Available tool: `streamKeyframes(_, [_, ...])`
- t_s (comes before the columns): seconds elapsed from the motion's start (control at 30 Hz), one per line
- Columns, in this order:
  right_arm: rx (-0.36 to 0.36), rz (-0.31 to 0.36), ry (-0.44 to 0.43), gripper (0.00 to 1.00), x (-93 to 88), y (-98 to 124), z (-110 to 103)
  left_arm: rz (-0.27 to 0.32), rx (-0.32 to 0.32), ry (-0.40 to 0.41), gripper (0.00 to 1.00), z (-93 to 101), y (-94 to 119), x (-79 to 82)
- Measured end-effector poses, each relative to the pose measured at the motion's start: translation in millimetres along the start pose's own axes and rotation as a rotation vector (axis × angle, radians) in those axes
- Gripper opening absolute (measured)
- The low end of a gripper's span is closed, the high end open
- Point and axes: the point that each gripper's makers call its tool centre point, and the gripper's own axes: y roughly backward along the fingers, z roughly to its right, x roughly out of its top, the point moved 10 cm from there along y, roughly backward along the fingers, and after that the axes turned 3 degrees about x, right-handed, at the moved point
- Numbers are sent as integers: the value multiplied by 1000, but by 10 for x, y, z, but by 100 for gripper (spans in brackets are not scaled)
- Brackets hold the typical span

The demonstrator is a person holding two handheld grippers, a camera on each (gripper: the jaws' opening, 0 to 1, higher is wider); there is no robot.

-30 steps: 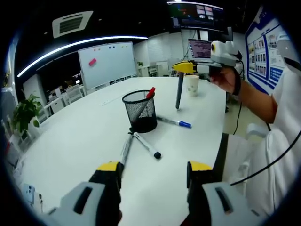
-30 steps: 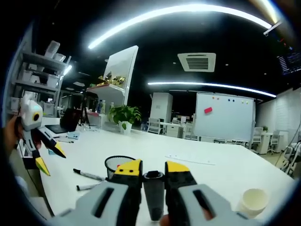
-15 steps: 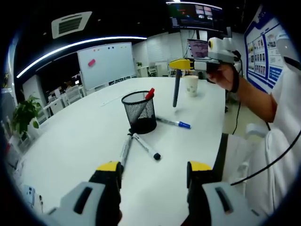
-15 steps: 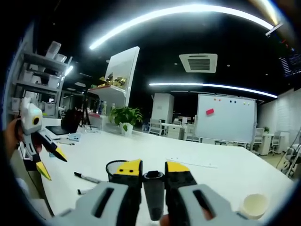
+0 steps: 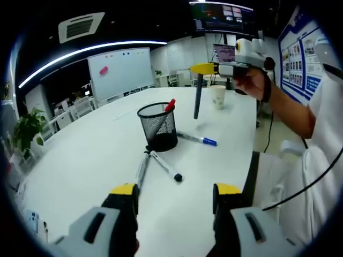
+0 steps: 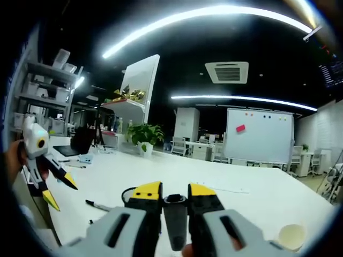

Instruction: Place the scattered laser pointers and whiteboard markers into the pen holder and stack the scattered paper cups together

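Landmark: the black mesh pen holder [image 5: 158, 126] stands upright on the white table [image 5: 86, 160]; places below are given from it.
Pen holder contents: a red-capped marker [image 5: 170, 105] leans against its rim, tip up.
Right gripper [image 5: 199, 68]: held by a hand [image 5: 252, 84] above the table, beyond and to the right of the pen holder; its yellow-tipped jaws are clamped on a dark marker [image 5: 196, 100] that hangs nearly upright, lower end clear of the table. In the right gripper view the same marker [image 6: 174, 222] sits pinched between the jaws.
Left gripper [image 5: 174, 195]: low over the near table edge, in front of the pen holder; jaws spread apart, nothing between them.
Blue-capped marker [image 5: 199, 140]: lying flat just right of the pen holder's base.
Black-capped marker [image 5: 166, 166]: lying in front of the pen holder, touching a grey pen-shaped item [image 5: 142, 169] at their far ends, by the holder's base.
Paper cup [image 5: 218, 97]: upright, well beyond the pen holder, near the table's far edge.
Whiteboard [image 5: 122, 71]: far behind the pen holder.
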Motion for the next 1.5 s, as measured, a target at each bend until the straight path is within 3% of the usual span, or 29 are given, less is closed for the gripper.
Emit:
streamKeyframes(0.93, [9,15,-7,18,127,-135,55,7,-12,-2,57,23,-48,25])
streamKeyframes(1.03, [-5,7,23,18,134,-151,47,2,-14,-5,57,31,-52,21])
streamKeyframes(1.5, [18,43,48,18,340,-215,19,8,-8,-1,57,15,-32,29])
